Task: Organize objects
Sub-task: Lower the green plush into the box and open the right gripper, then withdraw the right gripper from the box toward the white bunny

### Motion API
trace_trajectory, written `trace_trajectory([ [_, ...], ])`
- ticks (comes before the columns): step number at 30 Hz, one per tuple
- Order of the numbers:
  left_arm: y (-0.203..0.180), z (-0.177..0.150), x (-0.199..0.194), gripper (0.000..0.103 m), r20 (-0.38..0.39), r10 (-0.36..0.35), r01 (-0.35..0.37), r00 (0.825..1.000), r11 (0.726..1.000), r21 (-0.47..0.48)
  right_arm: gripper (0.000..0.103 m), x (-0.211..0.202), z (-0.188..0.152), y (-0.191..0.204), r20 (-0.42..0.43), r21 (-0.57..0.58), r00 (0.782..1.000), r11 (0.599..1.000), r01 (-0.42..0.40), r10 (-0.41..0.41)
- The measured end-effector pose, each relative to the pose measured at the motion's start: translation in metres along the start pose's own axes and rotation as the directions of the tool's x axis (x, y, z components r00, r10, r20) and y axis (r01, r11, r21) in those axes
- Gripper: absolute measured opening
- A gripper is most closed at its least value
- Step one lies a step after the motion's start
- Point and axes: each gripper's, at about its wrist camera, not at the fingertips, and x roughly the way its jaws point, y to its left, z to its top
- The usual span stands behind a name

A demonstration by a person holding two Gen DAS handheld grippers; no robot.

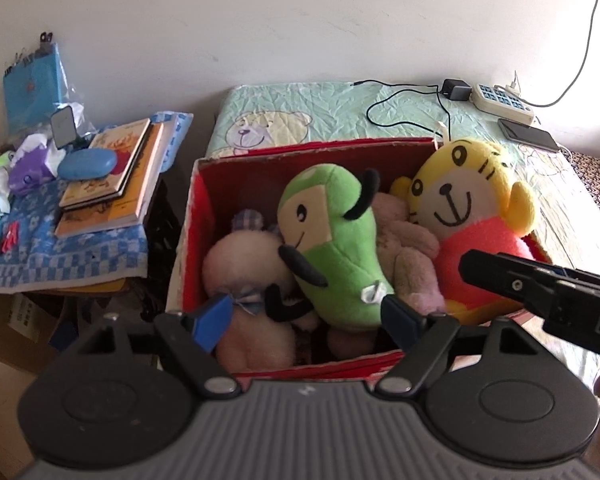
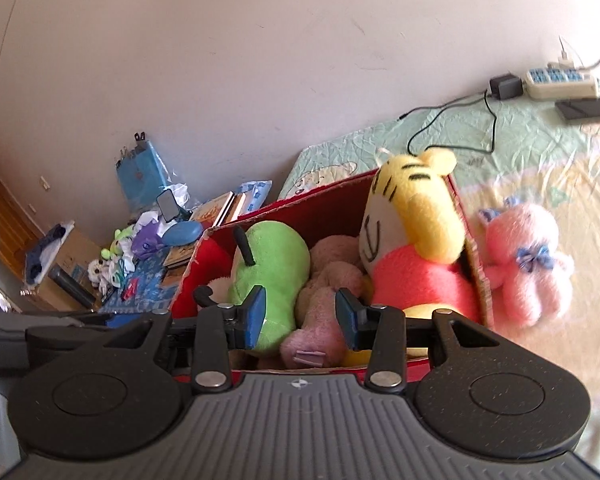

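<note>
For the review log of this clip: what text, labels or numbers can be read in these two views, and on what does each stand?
"DA", cut off by the frame edge: white letters on the right gripper body, seen in the left wrist view.
Book covers on the side stack: print too blurred to read.
White label on the cardboard box at the lower left: too small to read.
Small white print on the left gripper's body at the left edge of the right wrist view: unreadable.

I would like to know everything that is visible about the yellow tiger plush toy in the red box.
The yellow tiger plush toy is soft, fuzzy fabric: yellow head with black stripes, round ears, a cream face with stitched black eyes, nose and smile, and a coral-pink body. It sits upright at the right end of the red box, head above the rim, leaning on the right wall. A beige plush presses against its left side. No gripper touches it.
</note>
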Motion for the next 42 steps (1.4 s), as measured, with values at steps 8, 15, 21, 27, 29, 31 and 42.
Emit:
trace_trajectory([
  [8,-0.038,0.0,-0.012,0.082,0.01,0.022,-0.022,1.0,1.0,-0.004,0.043,-0.028,0.004,-0.016,-0.001,-0.087,1.0,0.996,0.02,-0.02],
  [15,-0.076,-0.004,-0.014,0.082,0.0,0.03,-0.03,1.0,1.0,0.002,0.043,-0.046,0.007,-0.041,-0.014,-0.1,1.0,0.995,0.015,-0.016],
  [21,-0.107,-0.008,-0.019,0.082,0.003,0.035,-0.035,0.999,0.999,0.017,0.043,-0.059,0.008,-0.066,-0.02,-0.082,1.0,0.996,0.021,-0.023],
  [27,-0.137,-0.016,-0.018,0.079,-0.015,0.031,-0.03,0.999,0.999,0.032,0.043,-0.068,0.007,-0.089,-0.037,-0.059,0.999,0.998,0.027,-0.03],
  [29,-0.147,-0.018,-0.017,0.079,-0.022,0.03,-0.029,0.999,0.999,0.037,0.043,-0.07,0.006,-0.094,-0.043,-0.054,0.999,0.998,0.031,-0.034],
  [31,-0.156,-0.021,-0.016,0.079,-0.027,0.027,-0.026,0.999,0.999,0.041,0.043,-0.071,0.006,-0.1,-0.049,-0.05,0.998,0.998,0.033,-0.035],
  [42,-0.191,-0.031,0.0,0.078,-0.074,0.023,-0.018,0.997,0.998,0.058,0.043,-0.073,0.002,-0.128,-0.092,-0.02,0.995,0.999,0.048,-0.049],
])
